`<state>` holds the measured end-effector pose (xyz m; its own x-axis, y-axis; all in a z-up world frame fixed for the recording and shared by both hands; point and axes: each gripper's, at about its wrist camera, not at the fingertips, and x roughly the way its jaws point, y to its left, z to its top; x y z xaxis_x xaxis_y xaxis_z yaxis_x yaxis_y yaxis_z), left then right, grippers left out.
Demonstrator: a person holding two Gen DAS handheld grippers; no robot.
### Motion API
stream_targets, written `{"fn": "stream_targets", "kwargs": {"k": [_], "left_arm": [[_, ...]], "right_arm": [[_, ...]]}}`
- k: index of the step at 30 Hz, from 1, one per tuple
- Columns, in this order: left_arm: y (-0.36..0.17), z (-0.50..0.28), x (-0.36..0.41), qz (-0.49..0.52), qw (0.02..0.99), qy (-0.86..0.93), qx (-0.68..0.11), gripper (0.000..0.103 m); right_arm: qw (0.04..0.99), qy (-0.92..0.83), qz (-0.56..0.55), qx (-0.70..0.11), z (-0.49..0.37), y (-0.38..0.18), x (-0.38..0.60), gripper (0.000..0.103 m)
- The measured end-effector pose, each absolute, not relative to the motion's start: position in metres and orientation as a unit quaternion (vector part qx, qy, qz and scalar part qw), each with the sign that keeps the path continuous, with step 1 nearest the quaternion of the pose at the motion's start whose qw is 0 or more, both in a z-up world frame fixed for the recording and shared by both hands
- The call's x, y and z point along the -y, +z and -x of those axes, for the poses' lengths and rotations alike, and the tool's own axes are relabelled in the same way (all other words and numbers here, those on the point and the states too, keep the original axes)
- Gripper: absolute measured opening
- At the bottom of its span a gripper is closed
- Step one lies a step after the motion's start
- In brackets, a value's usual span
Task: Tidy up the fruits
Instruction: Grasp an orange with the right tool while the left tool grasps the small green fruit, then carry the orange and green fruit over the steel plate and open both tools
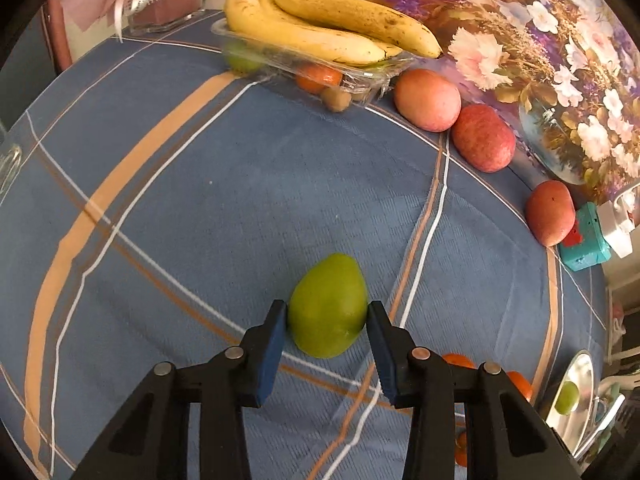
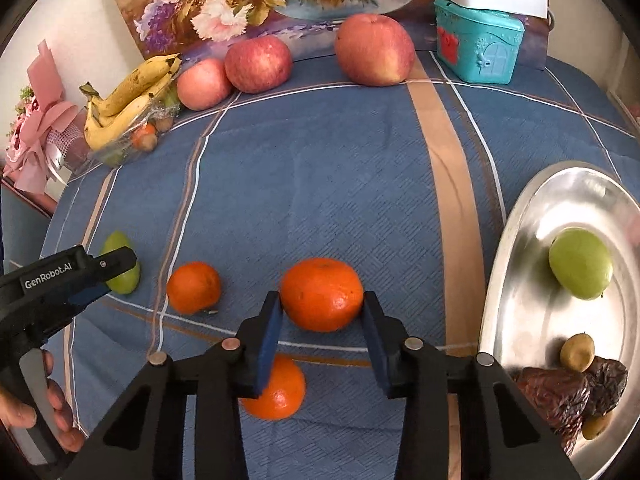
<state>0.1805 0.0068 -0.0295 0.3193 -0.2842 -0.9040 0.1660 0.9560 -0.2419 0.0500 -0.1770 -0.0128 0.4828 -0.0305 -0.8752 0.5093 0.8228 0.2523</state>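
Left wrist view: left tool (image 1: 327,316) grips a green fruit (image 1: 328,306), both blue pads touching its sides, on the blue checked table (image 1: 200,200). Right wrist view: right tool (image 2: 322,312) clamps an orange (image 2: 321,294) near the steel plate (image 2: 520,280).

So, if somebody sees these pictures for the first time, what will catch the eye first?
Probably the two grippers, each closed around a fruit on the blue checked cloth: the left gripper on a green fruit, the right gripper on an orange. Next, the bananas atop a clear plastic tray at the far edge, and the shiny metal plate at the right.
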Motion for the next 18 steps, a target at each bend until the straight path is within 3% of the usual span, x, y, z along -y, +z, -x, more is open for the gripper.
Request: {"fn": "stream_targets", "kwargs": {"k": [18], "left_arm": [[0.013, -0.116, -0.016, 0.100, 0.826, -0.138, -0.537, 0.043]], "right_arm": [[0.839, -0.170, -0.267, -0.443, 0.001, 0.027, 0.164, 0.040]]}}
